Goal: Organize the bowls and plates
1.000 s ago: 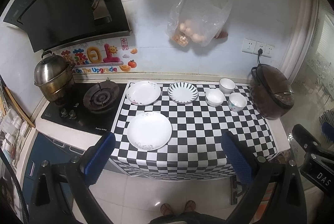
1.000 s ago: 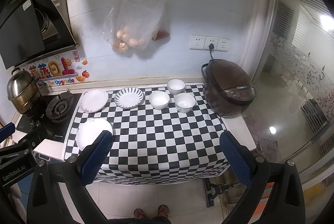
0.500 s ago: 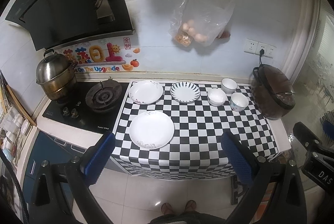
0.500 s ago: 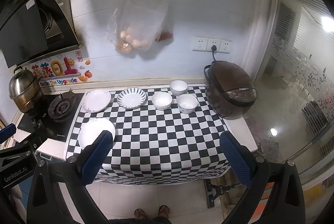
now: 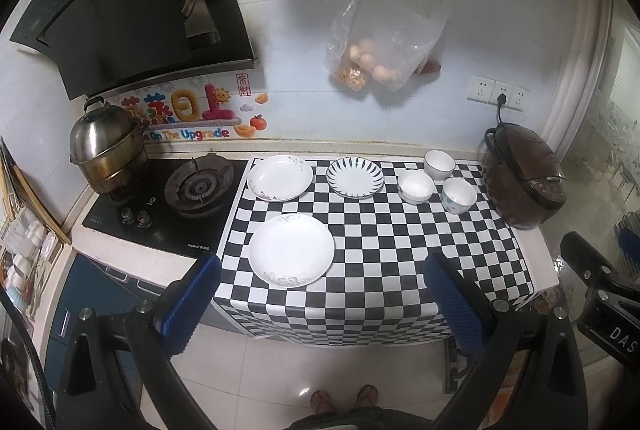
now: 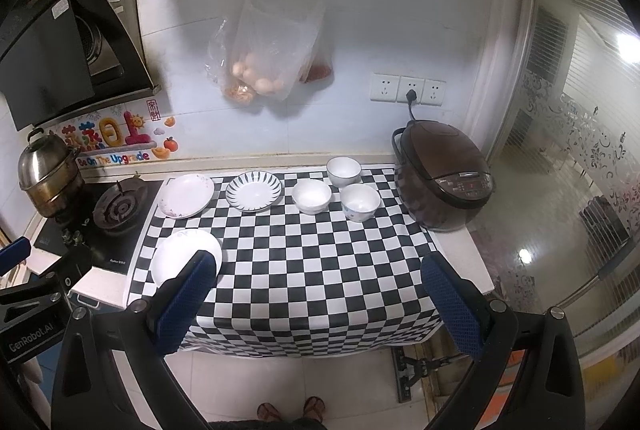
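On the checkered surface (image 5: 360, 230), a big white plate (image 5: 291, 250) lies near left, two plates (image 5: 280, 177) (image 5: 355, 177) far left, three bowls (image 6: 311, 196) (image 6: 343, 171) (image 6: 360, 202) far right beside a rice cooker (image 6: 444, 175). Left claw (image 5: 320, 298) and right claw (image 6: 316, 300) hover spread wide, holding nothing.

Three plates lie on the worktop (image 5: 400, 242) ahead of the tongs: one large white plate (image 5: 291, 250) nearest the left tongs (image 5: 320, 304), one flowered plate (image 5: 280, 177) beyond it, and one striped plate (image 5: 355, 177) beside that. Three bowls stand farther off toward the right tongs' (image 6: 318, 300) side: a plain bowl (image 6: 311, 195), a rear bowl (image 6: 343, 171) and a dotted bowl (image 6: 360, 202). One rice cooker (image 6: 442, 175), one steamer pot (image 5: 106, 153), one gas burner (image 5: 199, 185), one hanging bag (image 5: 384, 41) and three wall sockets (image 6: 407, 89) complete the count.
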A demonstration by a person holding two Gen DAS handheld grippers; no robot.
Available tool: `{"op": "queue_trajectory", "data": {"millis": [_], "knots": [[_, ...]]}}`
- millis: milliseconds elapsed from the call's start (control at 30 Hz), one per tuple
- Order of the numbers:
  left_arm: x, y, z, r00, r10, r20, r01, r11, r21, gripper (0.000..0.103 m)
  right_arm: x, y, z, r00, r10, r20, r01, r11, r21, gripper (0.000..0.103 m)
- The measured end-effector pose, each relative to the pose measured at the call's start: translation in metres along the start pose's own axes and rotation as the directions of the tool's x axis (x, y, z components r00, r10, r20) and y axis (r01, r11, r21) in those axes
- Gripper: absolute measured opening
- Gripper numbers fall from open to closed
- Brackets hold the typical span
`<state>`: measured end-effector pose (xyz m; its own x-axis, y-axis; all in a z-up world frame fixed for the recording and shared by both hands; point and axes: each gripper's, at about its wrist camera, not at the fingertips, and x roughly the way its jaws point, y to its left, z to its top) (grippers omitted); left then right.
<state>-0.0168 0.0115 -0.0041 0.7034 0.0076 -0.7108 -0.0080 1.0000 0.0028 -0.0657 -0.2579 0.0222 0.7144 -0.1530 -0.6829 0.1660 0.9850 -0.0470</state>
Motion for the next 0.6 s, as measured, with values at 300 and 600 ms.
{"op": "queue_trajectory", "data": {"millis": [300, 600], "knots": [[0.0008, -0.0022, 0.0006, 1.0, -0.001, -0.002, 0.001, 1.0, 0.002, 0.103, 0.0007, -0.0003, -0.0001, 1.0, 0.0, 0.002, 0.0, 1.0, 0.0, 0.103], [0.0041, -0.0057, 0.0028, 1.0, 0.004, 0.0, -0.004, 1.0, 0.0, 0.103, 0.0036, 0.0032, 0.007, 1.0, 0.002, 0.006, -0.002, 1.0, -0.004, 0.103]]}}
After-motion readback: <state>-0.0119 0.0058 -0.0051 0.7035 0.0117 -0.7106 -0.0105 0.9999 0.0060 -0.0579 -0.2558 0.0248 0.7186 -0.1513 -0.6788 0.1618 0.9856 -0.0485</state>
